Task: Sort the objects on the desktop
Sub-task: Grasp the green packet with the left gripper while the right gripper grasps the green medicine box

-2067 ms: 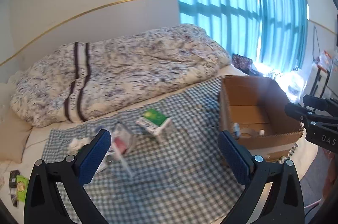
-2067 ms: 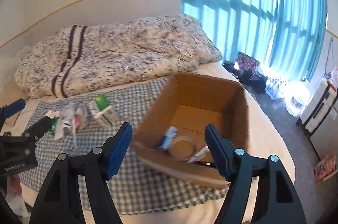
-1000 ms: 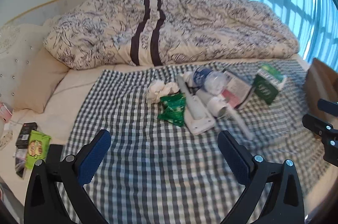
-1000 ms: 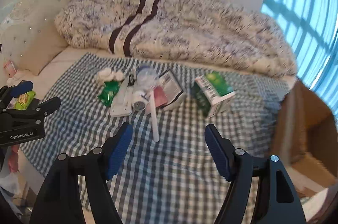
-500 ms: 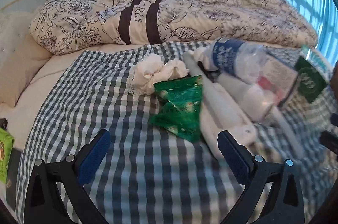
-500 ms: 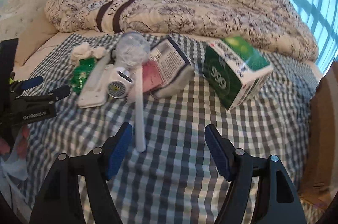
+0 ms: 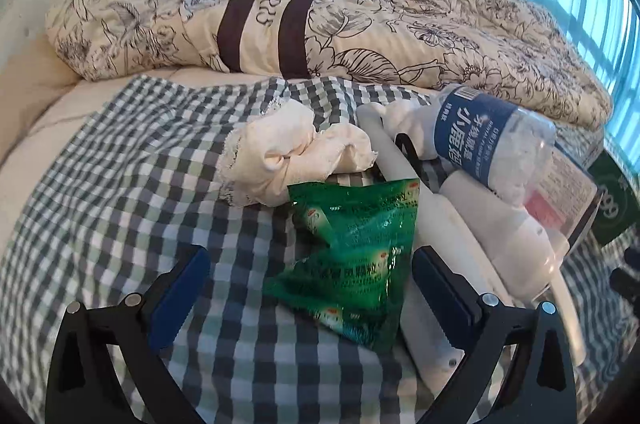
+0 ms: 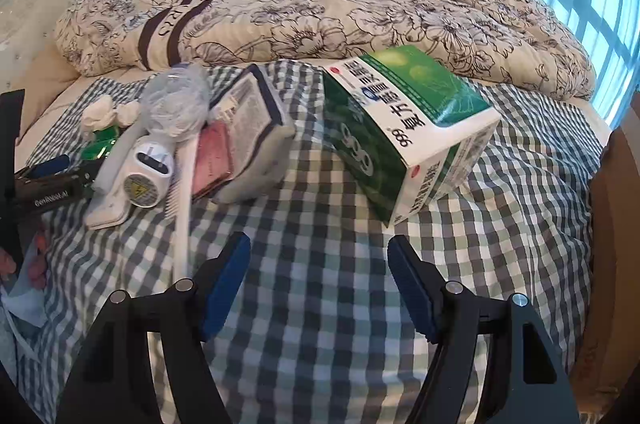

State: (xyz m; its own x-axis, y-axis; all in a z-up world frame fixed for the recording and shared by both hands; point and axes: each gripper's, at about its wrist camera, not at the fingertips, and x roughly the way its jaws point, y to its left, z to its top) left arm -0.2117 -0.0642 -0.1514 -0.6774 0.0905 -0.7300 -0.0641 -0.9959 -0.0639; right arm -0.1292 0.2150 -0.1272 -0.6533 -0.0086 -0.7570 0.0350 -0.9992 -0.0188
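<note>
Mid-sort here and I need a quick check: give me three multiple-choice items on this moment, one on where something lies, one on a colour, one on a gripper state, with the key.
1. Where does the crumpled white tissue lie relative to the green sachet pack?
A. Just beyond it, touching its far edge
B. Inside a box
C. Under the bottle

2. What colour is the label on the plastic bottle?
A. Red
B. Blue
C. Yellow

3. What is the state of the right gripper?
A. Shut on the medicine box
B. Shut on the comb
C. Open, holding nothing

Key: 1 A, the tissue sits directly behind the pack on the checked cloth. 2 B, the band bears white characters on blue. 3 C, its fingers stand apart over bare cloth, short of the green-and-white medicine box.
</note>
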